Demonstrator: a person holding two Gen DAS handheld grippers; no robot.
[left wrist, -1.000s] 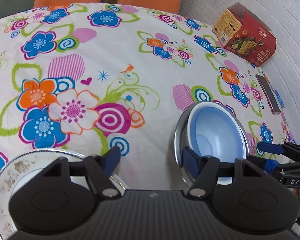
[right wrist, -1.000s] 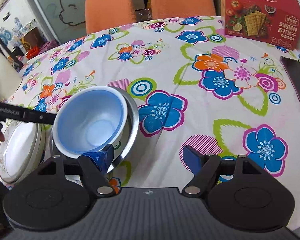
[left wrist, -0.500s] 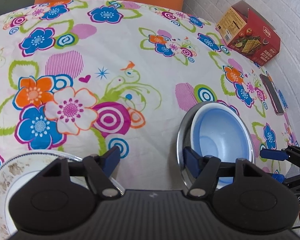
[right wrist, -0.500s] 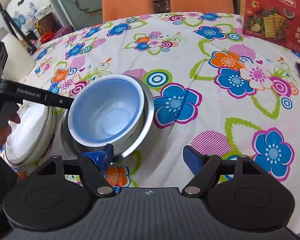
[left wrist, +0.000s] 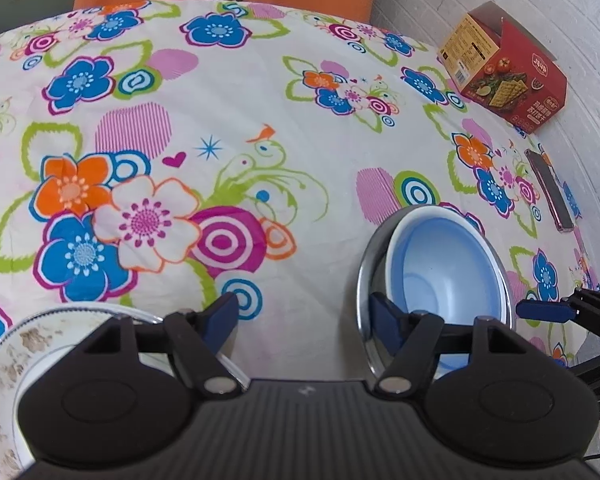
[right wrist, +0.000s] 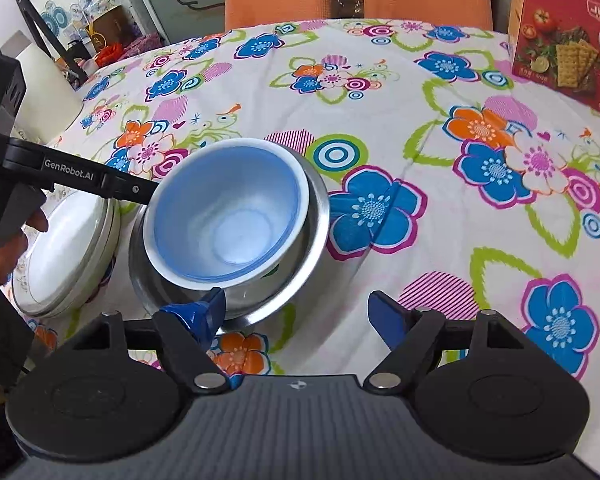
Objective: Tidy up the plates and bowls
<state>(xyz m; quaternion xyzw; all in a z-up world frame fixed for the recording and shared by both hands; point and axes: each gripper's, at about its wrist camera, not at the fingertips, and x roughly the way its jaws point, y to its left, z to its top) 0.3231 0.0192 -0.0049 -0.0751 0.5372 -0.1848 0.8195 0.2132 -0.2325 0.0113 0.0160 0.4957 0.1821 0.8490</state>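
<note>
A light blue round bowl with a white rim (right wrist: 224, 220) sits tilted inside a larger shiny steel bowl (right wrist: 312, 236), at centre left of the right wrist view and at lower right of the left wrist view (left wrist: 448, 276); the blue bowl is empty. Just beside the steel bowl, at the left edge of the right wrist view, lies a stack of white round plates with patterned rims (right wrist: 68, 256); how many plates it holds is hard to make out. In the left wrist view the plates (left wrist: 4, 360) are cut off by the lower left corner and partly hidden behind the claw.

The left claw (left wrist: 300, 320) is released, jaws wide apart and holding nothing, hanging above the counter with the flowered cloth (left wrist: 260, 120), between plates and bowls. The right claw (right wrist: 296, 312) is likewise released and empty, its left fingertip near the steel bowl's front rim; contact cannot be told.

A red cardboard cracker box (left wrist: 504, 84) stands at upper right.
</note>
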